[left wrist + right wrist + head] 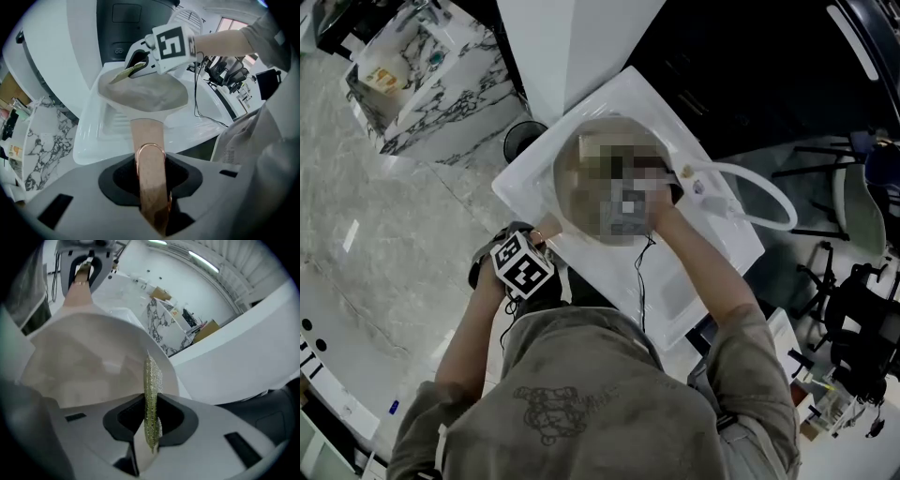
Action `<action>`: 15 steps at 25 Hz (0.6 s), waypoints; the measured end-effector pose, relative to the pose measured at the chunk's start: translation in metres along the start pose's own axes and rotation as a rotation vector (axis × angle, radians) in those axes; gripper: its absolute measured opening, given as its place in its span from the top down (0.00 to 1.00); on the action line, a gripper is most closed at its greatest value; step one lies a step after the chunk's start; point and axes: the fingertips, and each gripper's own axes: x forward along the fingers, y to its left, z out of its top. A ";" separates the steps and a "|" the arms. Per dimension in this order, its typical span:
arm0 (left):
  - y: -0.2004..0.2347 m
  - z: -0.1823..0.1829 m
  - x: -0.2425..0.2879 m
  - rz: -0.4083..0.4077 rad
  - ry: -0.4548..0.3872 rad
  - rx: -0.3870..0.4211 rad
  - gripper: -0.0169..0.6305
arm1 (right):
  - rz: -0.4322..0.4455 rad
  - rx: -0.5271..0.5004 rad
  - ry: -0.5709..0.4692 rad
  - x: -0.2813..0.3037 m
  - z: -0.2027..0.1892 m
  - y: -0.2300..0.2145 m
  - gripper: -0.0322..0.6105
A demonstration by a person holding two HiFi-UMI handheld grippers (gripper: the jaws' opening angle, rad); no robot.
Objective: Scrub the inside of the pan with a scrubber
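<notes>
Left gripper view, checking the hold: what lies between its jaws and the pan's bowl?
Only the tan handle, clamped by the left gripper, runs up to the pan; the left gripper view shows it.

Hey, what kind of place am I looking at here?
Probably a studio or lab mock-up rather than a home kitchen: a white sink out on open floor, a marble-patterned shelf unit, and black stands and equipment beside it.

Olive-grey short-sleeved shirt (pixel 609 375) with a dark printed chest design; 1 black-and-white marker cube (pixel 522 265); thin black cable (pixel 639 281).
</notes>
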 end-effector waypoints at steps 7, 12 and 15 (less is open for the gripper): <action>0.000 0.000 -0.001 -0.008 -0.001 0.000 0.77 | -0.021 -0.156 0.105 0.027 -0.033 0.009 0.83; 0.002 0.001 -0.001 -0.005 0.001 0.008 0.77 | 0.135 -0.073 0.187 0.024 -0.058 0.037 0.83; 0.002 0.003 -0.001 -0.003 0.004 0.015 0.77 | 0.199 -0.024 0.236 0.015 -0.071 0.050 0.83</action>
